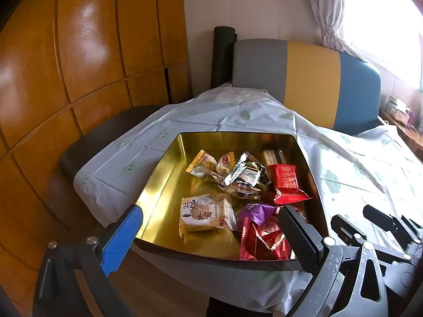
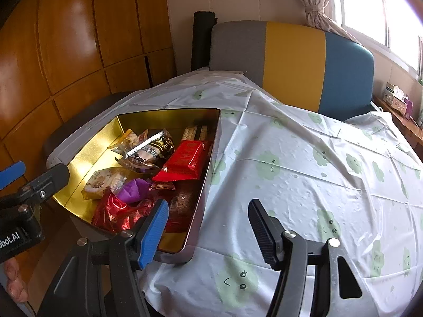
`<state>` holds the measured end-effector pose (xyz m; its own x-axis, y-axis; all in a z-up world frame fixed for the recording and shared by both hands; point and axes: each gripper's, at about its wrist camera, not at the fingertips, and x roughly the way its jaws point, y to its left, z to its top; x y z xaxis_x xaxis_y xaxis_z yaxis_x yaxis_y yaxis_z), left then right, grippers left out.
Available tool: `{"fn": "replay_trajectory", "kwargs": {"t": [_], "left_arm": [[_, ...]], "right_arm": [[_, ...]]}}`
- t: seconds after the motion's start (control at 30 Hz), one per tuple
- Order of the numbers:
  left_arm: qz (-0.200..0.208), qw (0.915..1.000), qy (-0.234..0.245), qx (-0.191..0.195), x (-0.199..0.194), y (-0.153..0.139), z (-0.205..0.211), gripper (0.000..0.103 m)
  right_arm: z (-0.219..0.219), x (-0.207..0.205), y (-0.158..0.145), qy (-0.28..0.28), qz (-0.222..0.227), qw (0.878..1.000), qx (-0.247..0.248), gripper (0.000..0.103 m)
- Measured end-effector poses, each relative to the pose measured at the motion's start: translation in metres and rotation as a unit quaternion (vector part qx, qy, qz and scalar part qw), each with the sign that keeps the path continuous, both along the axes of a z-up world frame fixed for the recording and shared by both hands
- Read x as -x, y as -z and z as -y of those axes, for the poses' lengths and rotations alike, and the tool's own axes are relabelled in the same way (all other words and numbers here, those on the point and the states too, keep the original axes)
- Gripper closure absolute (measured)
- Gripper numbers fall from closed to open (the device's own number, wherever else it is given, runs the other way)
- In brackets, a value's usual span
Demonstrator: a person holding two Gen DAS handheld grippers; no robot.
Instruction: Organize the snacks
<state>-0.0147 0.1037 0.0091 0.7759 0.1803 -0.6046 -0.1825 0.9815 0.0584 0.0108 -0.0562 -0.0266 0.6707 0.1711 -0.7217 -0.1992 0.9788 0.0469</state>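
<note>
**On the bench: snack tin, both claws open**

Near the bench's left edge, on a white cloth (image 2: 290, 158) printed with green smiling clouds, sits a gold-lined tin (image 1: 164, 185) holding wrapped snacks. Red packet (image 1: 288, 182) carries gold Chinese characters, too small to read; beige biscuit pack (image 1: 203, 211) shows large dark characters; silver-black packet (image 1: 246, 174) has unreadable print. Left claw (image 1: 211, 237) hangs wide open over the tin's near rim, empty. Right claw (image 2: 208, 232) is open, empty, straddling the tin's right wall. Lettering "bot.AI" shows on the left tool in the right view.
</note>
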Motion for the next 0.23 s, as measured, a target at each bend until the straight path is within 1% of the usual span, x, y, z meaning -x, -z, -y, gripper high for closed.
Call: {"fn": "replay_trajectory", "kwargs": {"t": [0.23], "left_arm": [[0.005, 1.0000, 0.000, -0.001, -0.002, 0.001, 0.002, 0.000]], "right_arm": [[0.013, -0.003, 0.001, 0.015, 0.000, 1.000, -0.013, 0.039]]}}
